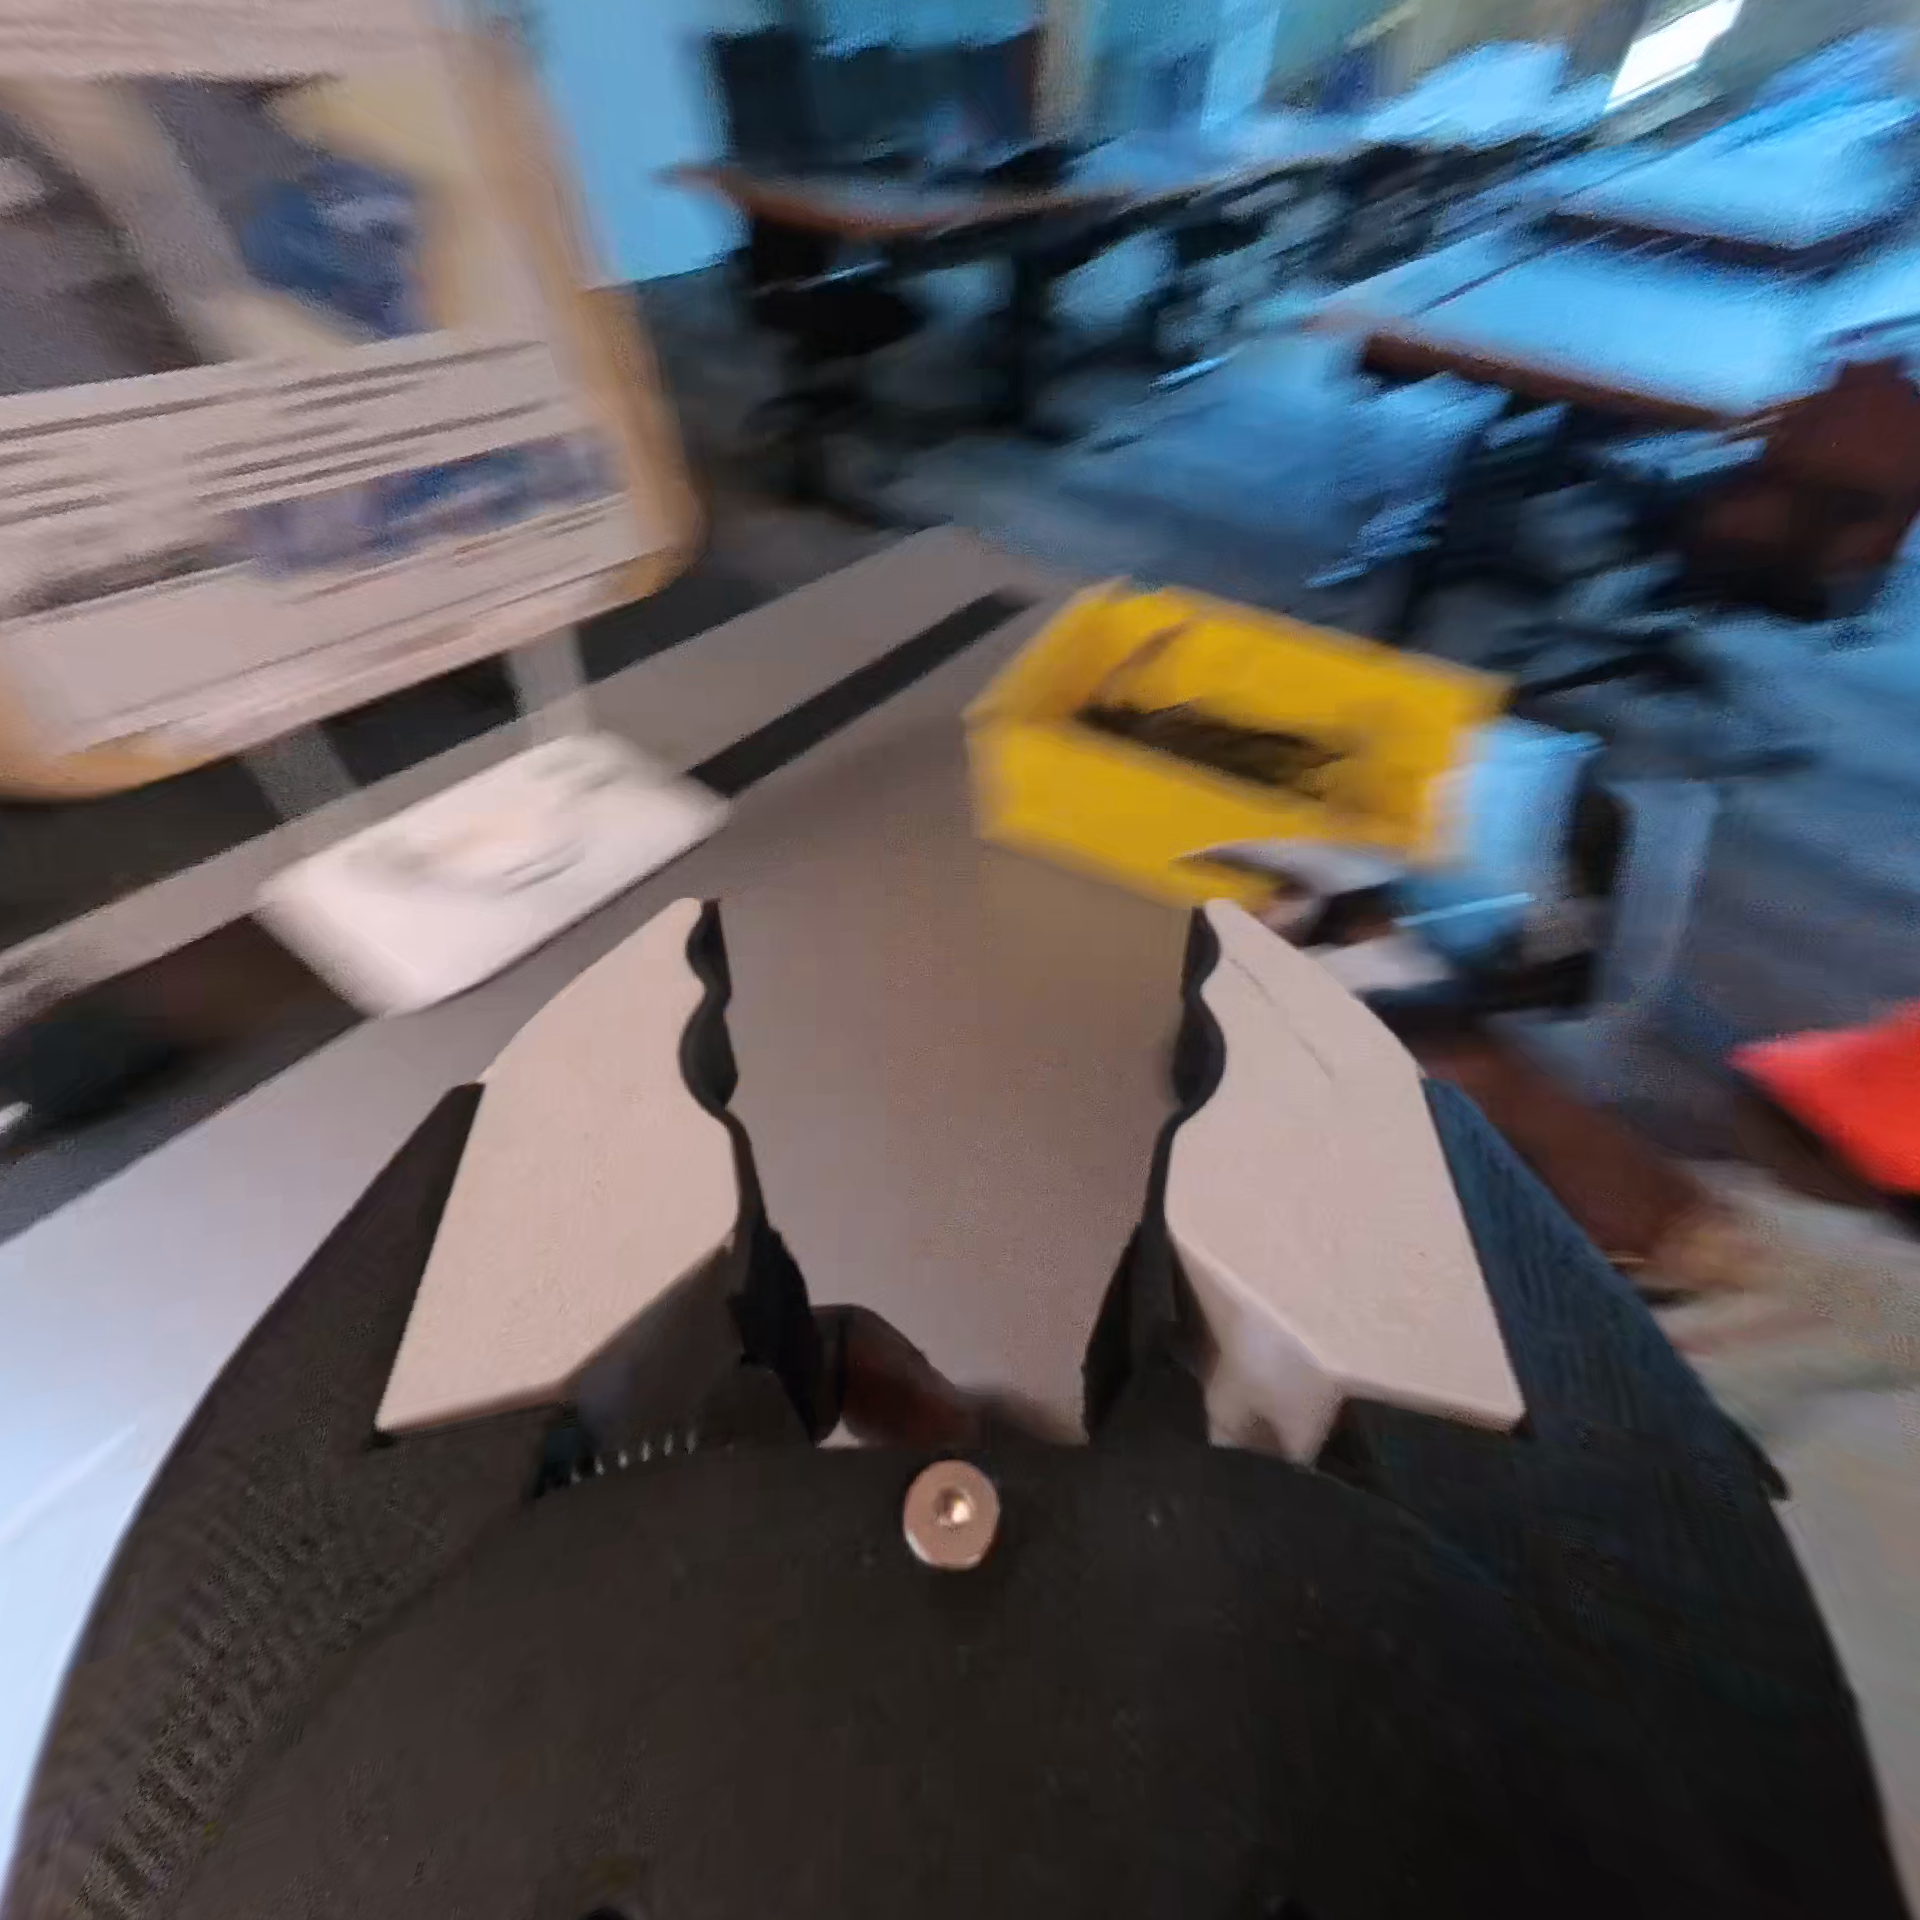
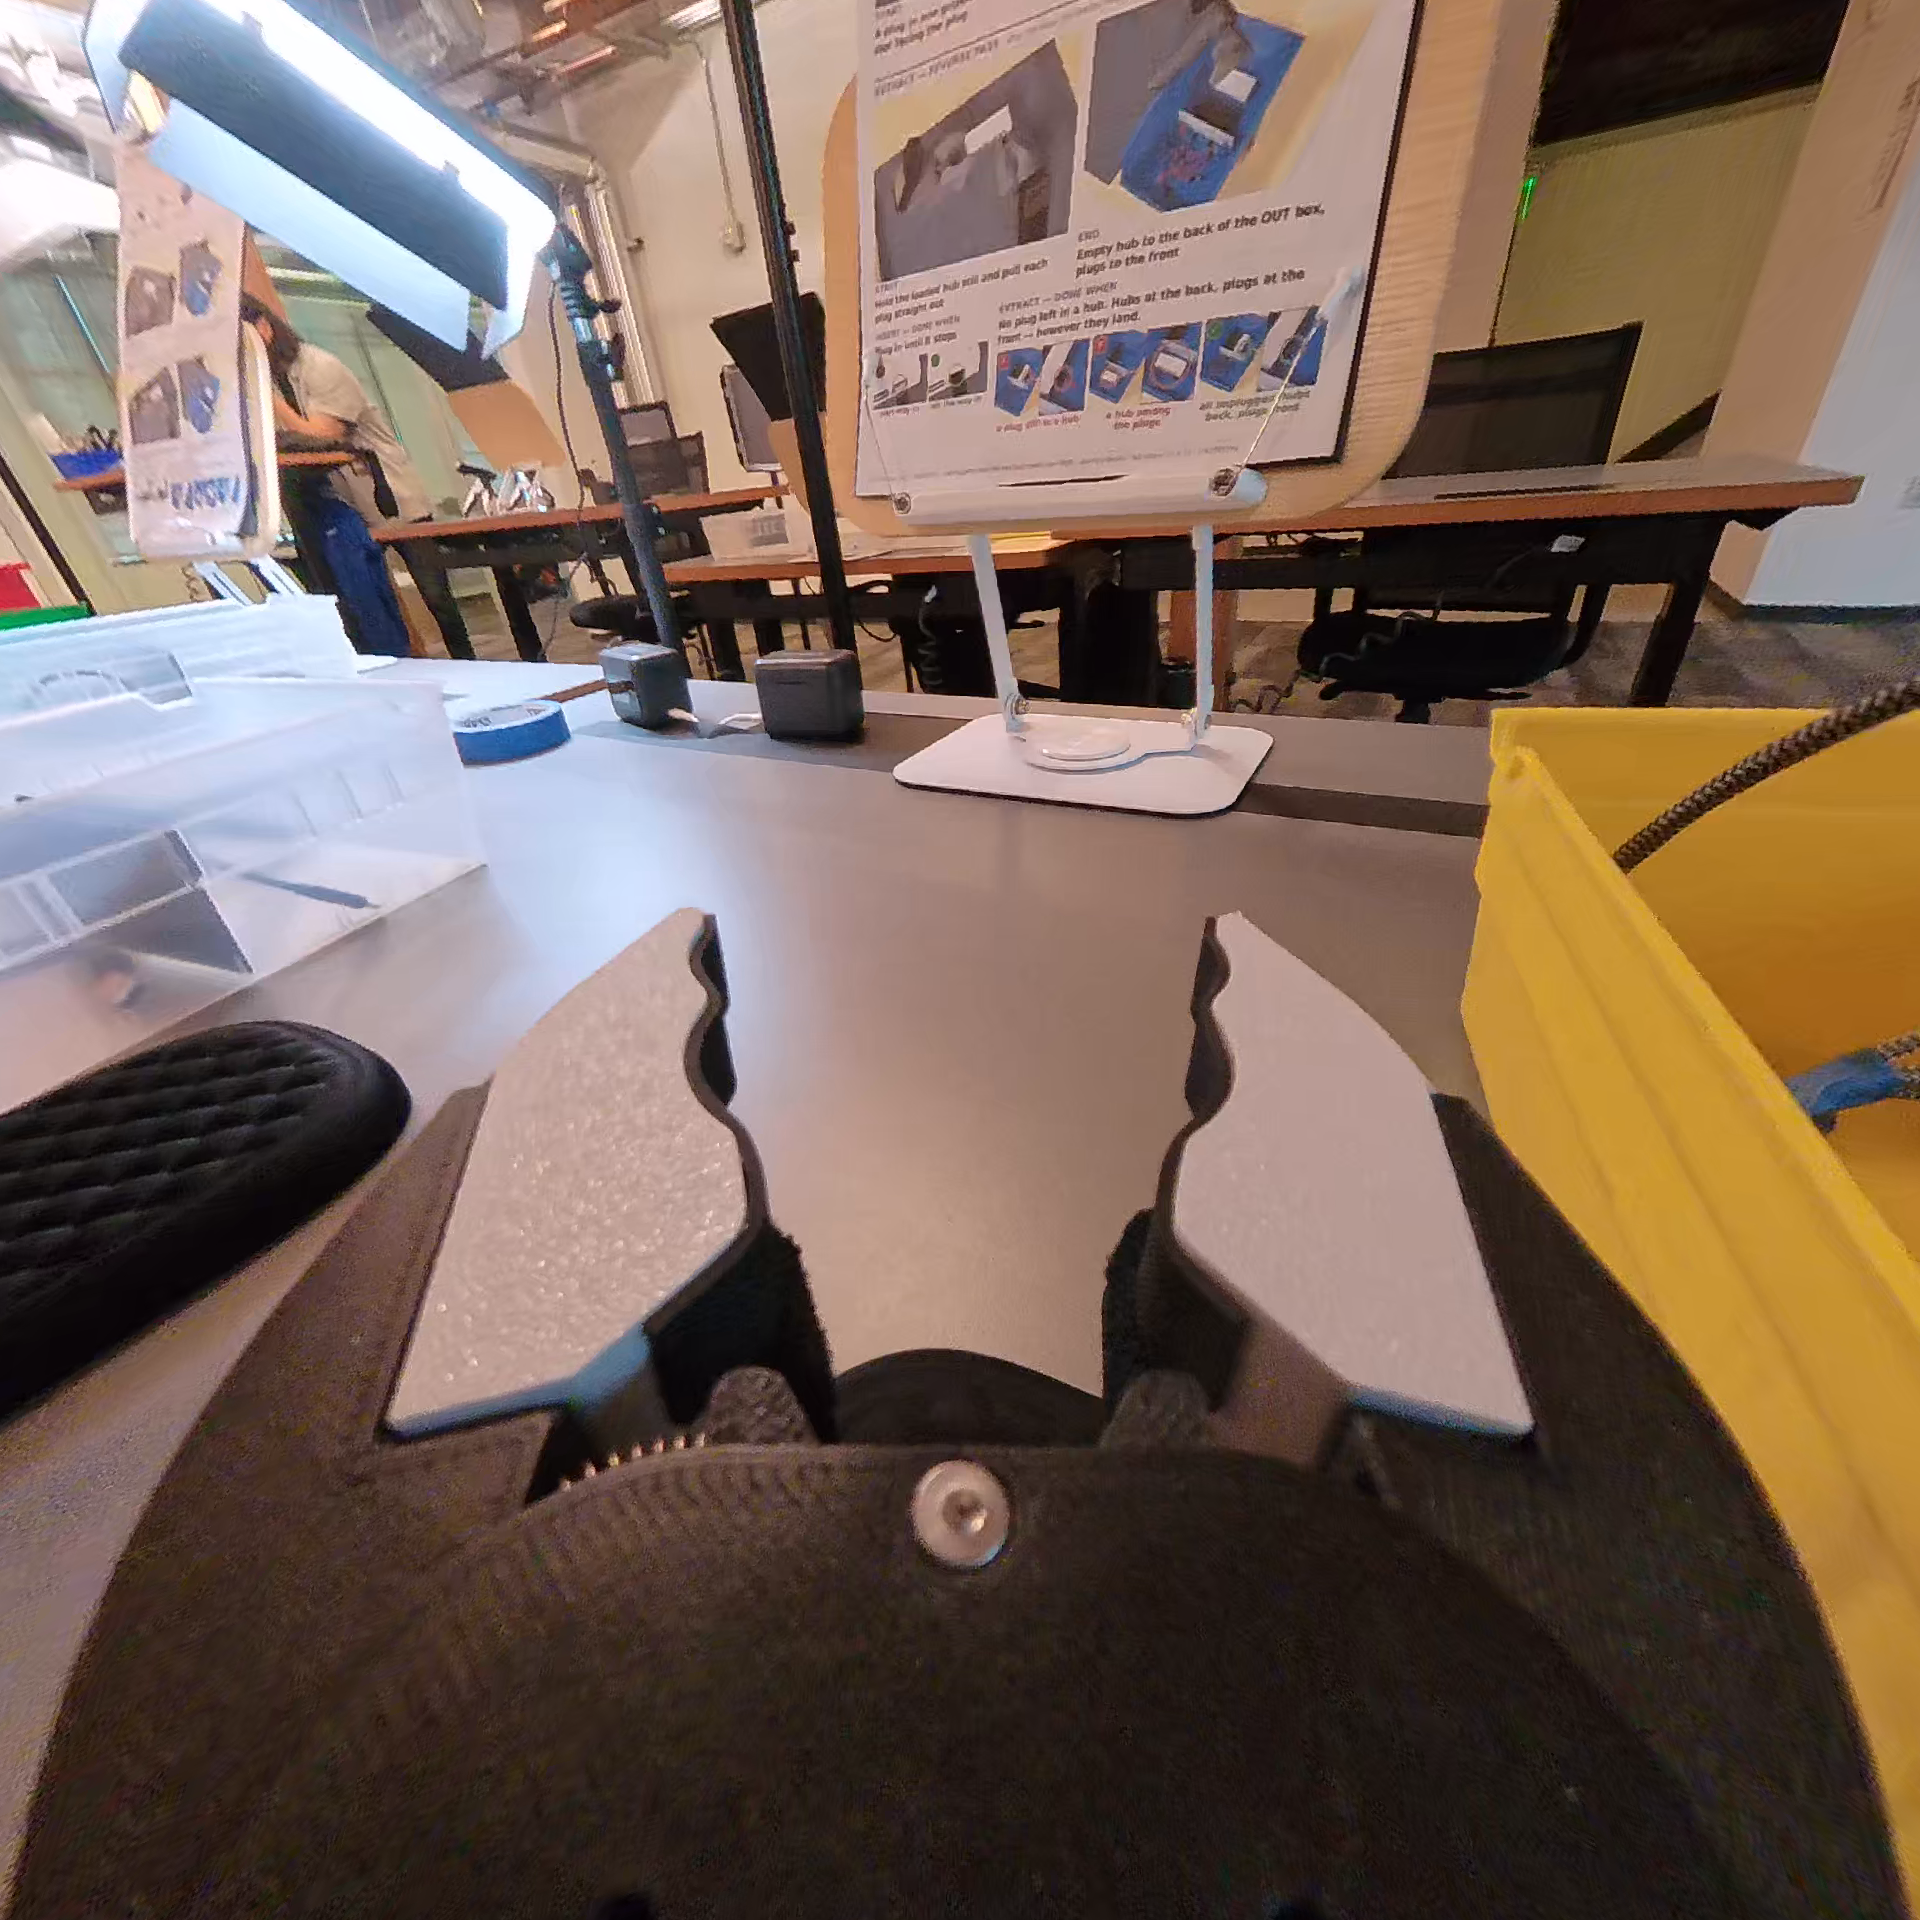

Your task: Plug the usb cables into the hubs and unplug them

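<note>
My left gripper is open and empty above the grey table; its view is blurred by motion. Ahead and to its right stands a yellow bin with dark cables inside. My right gripper is open and empty, low over the grey table. The yellow bin stands close on its right, holding a braided cable and a blue-tipped cable end. No hub shows clearly in either view.
A white stand holds an instruction sheet at the table's back edge. Clear plastic boxes, a blue tape roll and two dark cubes stand at the left and back. A black padded object lies near left. My right tips are roughly 20 cm from the black padded object.
</note>
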A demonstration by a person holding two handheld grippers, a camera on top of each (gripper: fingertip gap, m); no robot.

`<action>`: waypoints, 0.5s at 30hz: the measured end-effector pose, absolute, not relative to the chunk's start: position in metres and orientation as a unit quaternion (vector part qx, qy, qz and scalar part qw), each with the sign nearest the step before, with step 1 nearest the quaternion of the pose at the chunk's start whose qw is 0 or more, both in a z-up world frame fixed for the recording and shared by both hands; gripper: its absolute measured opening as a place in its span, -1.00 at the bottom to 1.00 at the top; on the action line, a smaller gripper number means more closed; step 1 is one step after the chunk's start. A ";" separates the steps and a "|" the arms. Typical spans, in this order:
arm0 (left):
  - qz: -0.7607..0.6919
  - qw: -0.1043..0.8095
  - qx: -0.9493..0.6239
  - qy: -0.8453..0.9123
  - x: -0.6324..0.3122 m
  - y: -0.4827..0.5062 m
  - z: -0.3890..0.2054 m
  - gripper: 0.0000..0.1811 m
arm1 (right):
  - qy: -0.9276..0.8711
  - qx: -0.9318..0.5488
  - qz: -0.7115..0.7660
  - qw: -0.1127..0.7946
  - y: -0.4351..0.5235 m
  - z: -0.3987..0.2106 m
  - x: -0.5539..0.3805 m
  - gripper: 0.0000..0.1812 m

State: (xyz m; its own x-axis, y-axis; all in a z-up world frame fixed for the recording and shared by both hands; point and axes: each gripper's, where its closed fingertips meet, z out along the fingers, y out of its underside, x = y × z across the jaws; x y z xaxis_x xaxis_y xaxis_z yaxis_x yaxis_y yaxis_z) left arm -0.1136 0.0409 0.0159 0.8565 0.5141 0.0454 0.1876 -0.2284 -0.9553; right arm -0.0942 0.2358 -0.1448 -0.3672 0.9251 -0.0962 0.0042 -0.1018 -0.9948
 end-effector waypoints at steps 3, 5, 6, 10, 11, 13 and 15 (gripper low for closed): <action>0.325 0.401 -0.780 -0.354 -0.183 -0.106 -0.040 -0.15 | -0.572 -0.410 0.595 0.390 0.231 -0.147 -0.095 -0.05; 0.362 0.260 -0.765 -0.464 -0.198 -0.203 -0.085 -0.14 | -0.585 -0.404 0.581 0.397 0.227 -0.150 -0.096 -0.06; 0.331 0.231 -0.766 -0.501 -0.195 -0.228 -0.109 -0.13 | -0.592 -0.401 0.574 0.400 0.225 -0.151 -0.096 -0.06; 0.254 0.217 -0.756 -0.562 -0.196 -0.258 -0.164 -0.13 | -0.612 -0.388 0.552 0.412 0.219 -0.155 -0.096 -0.06; 0.246 0.201 -0.762 -0.565 -0.198 -0.262 -0.173 -0.13 | -0.614 -0.386 0.550 0.414 0.218 -0.155 -0.096 -0.06; 0.228 0.163 -0.769 -0.575 -0.199 -0.266 -0.189 -0.13 | -0.615 -0.383 0.548 0.417 0.218 -0.155 -0.096 -0.06; 0.216 0.112 -0.781 -0.575 -0.198 -0.271 -0.202 -0.14 | -0.612 -0.385 0.551 0.416 0.218 -0.154 -0.096 -0.06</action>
